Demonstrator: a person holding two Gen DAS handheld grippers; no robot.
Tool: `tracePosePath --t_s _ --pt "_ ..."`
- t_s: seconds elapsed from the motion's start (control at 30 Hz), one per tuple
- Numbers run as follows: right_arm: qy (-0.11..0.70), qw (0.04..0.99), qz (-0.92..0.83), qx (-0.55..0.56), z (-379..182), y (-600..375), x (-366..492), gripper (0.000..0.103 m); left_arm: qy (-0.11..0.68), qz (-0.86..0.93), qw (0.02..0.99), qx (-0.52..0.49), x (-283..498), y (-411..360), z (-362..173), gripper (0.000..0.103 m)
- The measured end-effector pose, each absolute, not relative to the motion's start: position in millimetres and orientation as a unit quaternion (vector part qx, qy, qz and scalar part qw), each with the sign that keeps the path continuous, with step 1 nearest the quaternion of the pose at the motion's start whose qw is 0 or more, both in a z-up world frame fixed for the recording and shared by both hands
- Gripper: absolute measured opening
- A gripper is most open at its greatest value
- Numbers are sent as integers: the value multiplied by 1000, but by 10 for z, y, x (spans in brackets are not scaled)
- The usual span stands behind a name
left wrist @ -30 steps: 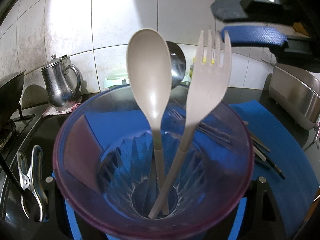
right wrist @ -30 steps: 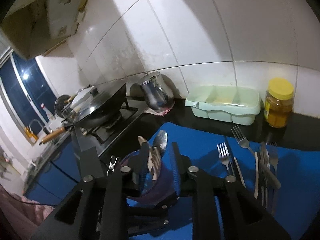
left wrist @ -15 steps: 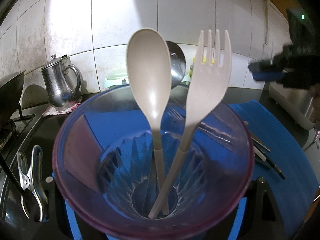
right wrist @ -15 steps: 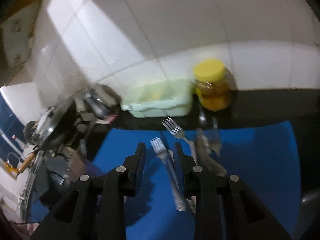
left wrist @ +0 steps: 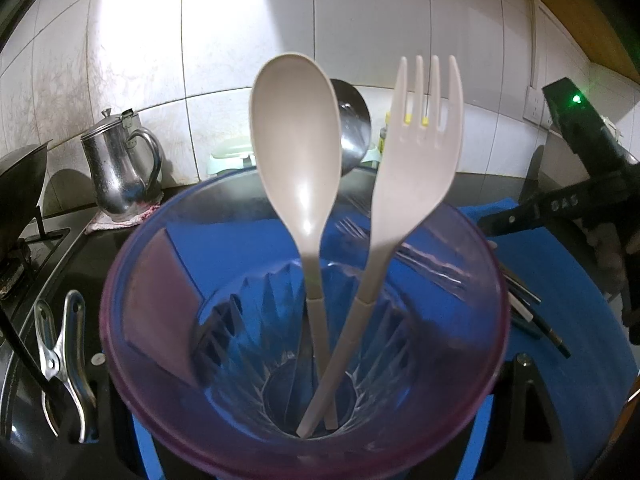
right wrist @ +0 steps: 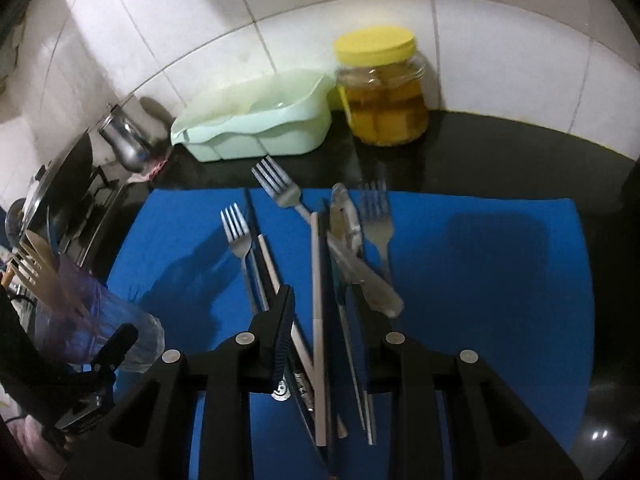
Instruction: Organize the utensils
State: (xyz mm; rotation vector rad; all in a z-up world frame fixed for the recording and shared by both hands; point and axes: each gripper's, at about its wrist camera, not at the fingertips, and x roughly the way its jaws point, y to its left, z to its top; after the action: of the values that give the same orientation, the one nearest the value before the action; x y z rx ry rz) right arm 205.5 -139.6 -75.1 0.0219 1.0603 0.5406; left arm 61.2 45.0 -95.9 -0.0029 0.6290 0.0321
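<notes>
My left gripper (left wrist: 308,364) is shut on a clear glass cup with a purple rim (left wrist: 120,280). A beige spoon (left wrist: 296,160), a beige fork (left wrist: 420,168) and a metal spoon (left wrist: 354,128) stand in it. The cup (right wrist: 100,320) also shows at the left of the right wrist view. My right gripper (right wrist: 322,316) hangs open, tilted down over the blue mat (right wrist: 480,280). Under its fingers lie long thin utensils (right wrist: 318,320), with three metal forks (right wrist: 236,236) just beyond. No pad touches any of them.
A yellow-lidded jar (right wrist: 380,92) and a mint green tray (right wrist: 256,128) stand against the tiled wall behind the mat. On the left are a steel jug (left wrist: 116,168), a wok on the stove (left wrist: 16,192) and a metal clip (left wrist: 60,352).
My right gripper has swung from above the cup down and to the right, over the utensils on the mat. My left gripper and the cup have stayed still.
</notes>
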Motion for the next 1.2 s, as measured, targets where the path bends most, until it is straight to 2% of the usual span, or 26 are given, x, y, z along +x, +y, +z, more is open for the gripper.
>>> tracePosePath --t_s 0.43,0.53,0.6,0.63,1.2 --pt "515 813 246 -117 -991 -927 2214 26 310 16 951 -2 615 448 -960 85" --pt "510 816 238 -128 -1009 -905 2247 22 310 16 951 -2 616 448 -960 85" --pt "508 818 231 -138 -1010 -897 2254 13 310 16 951 -2 617 447 -960 85" --pt "508 819 229 -139 -1010 -903 2256 12 310 16 951 -2 618 448 -960 85" --pt "530 796 293 21 -852 -1346 2065 11 311 16 950 -1 621 435 -970 85"
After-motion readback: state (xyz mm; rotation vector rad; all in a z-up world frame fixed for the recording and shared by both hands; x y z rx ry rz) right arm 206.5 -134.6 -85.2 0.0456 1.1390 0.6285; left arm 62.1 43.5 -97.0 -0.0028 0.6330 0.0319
